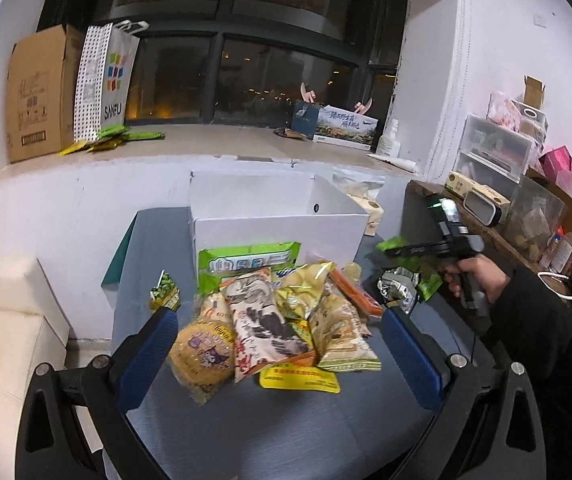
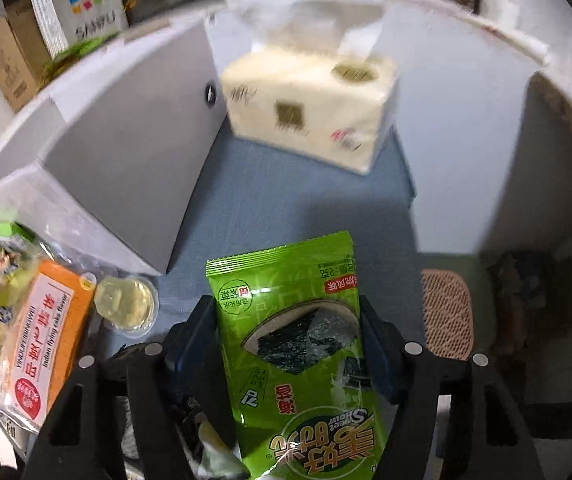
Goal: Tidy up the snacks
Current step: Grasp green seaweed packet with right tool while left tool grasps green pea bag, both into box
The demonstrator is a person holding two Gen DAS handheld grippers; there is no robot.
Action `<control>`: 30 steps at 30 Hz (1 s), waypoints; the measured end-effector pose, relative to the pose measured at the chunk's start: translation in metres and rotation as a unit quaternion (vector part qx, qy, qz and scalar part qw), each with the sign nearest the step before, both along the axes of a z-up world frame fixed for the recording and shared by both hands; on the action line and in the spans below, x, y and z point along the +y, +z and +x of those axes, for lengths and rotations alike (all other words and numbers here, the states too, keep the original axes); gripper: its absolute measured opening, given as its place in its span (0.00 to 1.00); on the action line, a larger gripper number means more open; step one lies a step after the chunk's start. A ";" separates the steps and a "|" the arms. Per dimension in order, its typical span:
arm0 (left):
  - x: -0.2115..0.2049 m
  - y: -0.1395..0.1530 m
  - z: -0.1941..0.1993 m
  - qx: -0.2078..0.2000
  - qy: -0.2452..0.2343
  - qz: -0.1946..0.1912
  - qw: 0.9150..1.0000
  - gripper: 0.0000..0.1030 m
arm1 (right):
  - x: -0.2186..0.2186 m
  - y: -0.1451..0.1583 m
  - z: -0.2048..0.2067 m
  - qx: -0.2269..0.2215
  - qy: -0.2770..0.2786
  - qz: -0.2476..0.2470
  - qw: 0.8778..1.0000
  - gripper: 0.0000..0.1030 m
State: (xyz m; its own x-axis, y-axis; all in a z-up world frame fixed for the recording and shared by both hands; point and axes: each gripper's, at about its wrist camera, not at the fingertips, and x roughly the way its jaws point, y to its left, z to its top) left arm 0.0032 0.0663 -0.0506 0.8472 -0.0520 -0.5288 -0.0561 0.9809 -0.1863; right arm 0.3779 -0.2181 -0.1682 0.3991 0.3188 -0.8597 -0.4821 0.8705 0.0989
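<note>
1. while its blue pads press in from both sides, the right gripper point(image 2: 286, 340) pinches a green seaweed packet point(image 2: 290, 336), which stands lengthwise between the fingers and points toward 12 o'clock.
2. beyond the packet, at 12 o'clock, a cream tissue pack point(image 2: 310, 108) sits on the blue table point(image 2: 286, 200); the white box point(image 2: 125, 168) rises at 10 o'clock.
3. at 9 o'clock of the right gripper lie a clear jelly cup point(image 2: 125, 304) and an orange cake packet point(image 2: 45, 336).
4. the left gripper point(image 1: 281, 344) is spread wide, its fingers on either side of the snack pile point(image 1: 273, 320) without touching it.
5. in the left view, the white box stands at 12 o'clock behind the pile, and the right gripper with its green packet hangs at 2 o'clock, above the table.
</note>
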 end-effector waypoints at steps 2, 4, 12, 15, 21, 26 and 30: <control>0.009 -0.005 0.003 0.005 0.002 -0.002 1.000 1.00 | -0.010 0.020 -0.015 -0.042 -0.008 0.022 0.999 0.70; 0.020 -0.010 0.010 0.012 0.003 -0.001 1.000 1.00 | -0.019 0.039 -0.033 -0.083 -0.012 0.029 0.996 0.70; 0.075 -0.045 0.074 0.080 0.018 0.002 0.997 1.00 | -0.056 0.143 -0.120 -0.199 -0.008 0.144 0.969 0.70; 0.100 -0.064 0.105 0.108 0.024 -0.011 0.994 1.00 | -0.063 0.165 -0.161 -0.230 0.005 0.180 0.956 0.70; 0.130 -0.115 0.161 0.181 0.044 -0.028 0.982 1.00 | -0.060 0.177 -0.218 -0.251 0.025 0.257 0.933 0.70; 0.127 -0.143 0.171 0.215 0.044 -0.007 0.976 0.44 | -0.053 0.174 -0.247 -0.248 0.038 0.281 0.926 0.70; 0.125 -0.140 0.158 0.188 0.043 -0.011 0.981 0.34 | -0.050 0.168 -0.244 -0.235 0.036 0.283 0.929 0.70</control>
State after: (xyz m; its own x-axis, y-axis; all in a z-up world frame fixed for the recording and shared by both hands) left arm 0.1611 0.1913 -0.1906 0.5945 -0.0036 -0.8041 -0.2065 0.9658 -0.1569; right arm 0.1337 -0.2681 -0.0006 0.6477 0.7075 -0.2825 -0.6428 0.7066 0.2958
